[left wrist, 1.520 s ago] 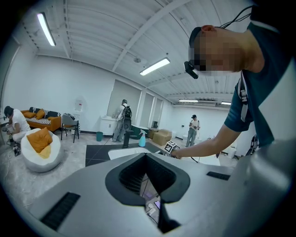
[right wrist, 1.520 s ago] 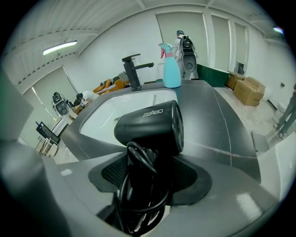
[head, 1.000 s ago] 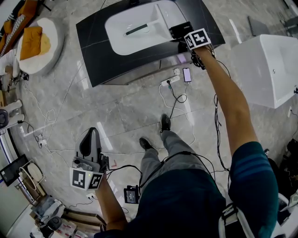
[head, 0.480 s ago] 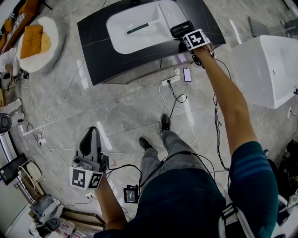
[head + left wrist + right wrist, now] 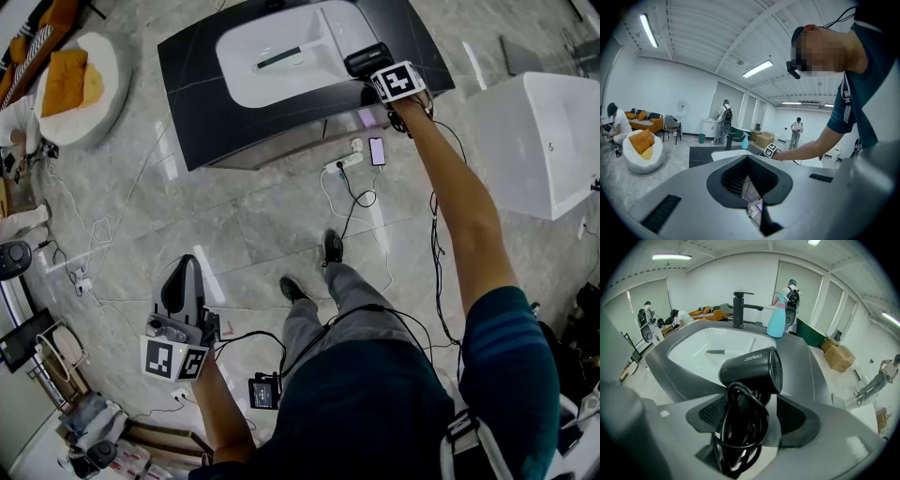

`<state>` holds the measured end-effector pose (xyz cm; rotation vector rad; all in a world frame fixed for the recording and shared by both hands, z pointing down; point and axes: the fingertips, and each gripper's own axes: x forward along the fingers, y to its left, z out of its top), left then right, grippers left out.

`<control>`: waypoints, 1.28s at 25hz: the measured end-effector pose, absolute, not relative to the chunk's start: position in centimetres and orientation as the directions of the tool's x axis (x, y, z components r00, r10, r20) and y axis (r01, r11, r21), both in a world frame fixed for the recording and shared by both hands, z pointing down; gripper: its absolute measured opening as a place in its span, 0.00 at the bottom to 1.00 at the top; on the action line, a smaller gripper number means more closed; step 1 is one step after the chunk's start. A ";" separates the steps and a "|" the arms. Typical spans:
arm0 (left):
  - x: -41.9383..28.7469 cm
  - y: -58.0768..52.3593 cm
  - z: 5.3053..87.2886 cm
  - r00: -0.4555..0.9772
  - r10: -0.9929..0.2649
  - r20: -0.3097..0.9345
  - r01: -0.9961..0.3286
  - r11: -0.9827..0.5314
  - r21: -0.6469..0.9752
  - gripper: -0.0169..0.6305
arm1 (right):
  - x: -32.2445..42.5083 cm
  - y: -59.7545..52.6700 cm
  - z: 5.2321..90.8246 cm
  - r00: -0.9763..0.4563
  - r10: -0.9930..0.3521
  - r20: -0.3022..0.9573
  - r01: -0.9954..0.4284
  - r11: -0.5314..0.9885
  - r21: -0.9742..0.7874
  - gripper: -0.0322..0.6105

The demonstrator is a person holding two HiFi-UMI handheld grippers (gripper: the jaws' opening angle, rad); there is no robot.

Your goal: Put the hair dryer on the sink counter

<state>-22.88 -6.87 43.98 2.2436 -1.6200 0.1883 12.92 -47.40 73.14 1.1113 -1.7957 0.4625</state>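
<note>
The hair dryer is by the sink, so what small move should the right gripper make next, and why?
Probably draw the right gripper straight back: its jaws have just been opening, and the hair dryer seems loose between them on the counter.

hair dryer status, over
Right gripper jaws just opened, hair dryer loose between them. It sits on sink counter beside basin. Left gripper shut, empty. Nothing in the way.

Studio hall staged as a bathroom: sink counter [image 5: 808,362] just beyond the right jaws, cables [image 5: 352,197] across the floor [image 5: 262,225] (strip lights [image 5: 758,68] overhead).
</note>
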 end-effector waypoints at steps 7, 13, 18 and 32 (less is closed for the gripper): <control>-23.2 -6.7 44.0 0.333 -0.889 0.313 -0.937 -0.275 0.216 0.03 | 11.7 -47.6 72.1 -0.223 -0.498 0.838 -0.830 0.548 0.105 0.61; -23.3 -6.7 43.7 0.337 -0.890 0.307 -0.935 -0.280 0.217 0.03 | 11.4 -47.5 72.0 -0.238 -0.465 0.853 -0.828 0.556 0.072 0.61; -23.5 -6.0 43.2 0.337 -0.892 0.301 -0.935 -0.280 0.215 0.03 | 11.7 -47.1 71.2 -0.238 -0.478 0.846 -0.837 0.543 0.071 0.61; -24.8 -4.8 41.9 0.342 -0.896 0.283 -0.934 -0.291 0.207 0.03 | 12.5 -46.6 67.6 -0.246 -0.515 0.821 -0.861 0.505 0.060 0.61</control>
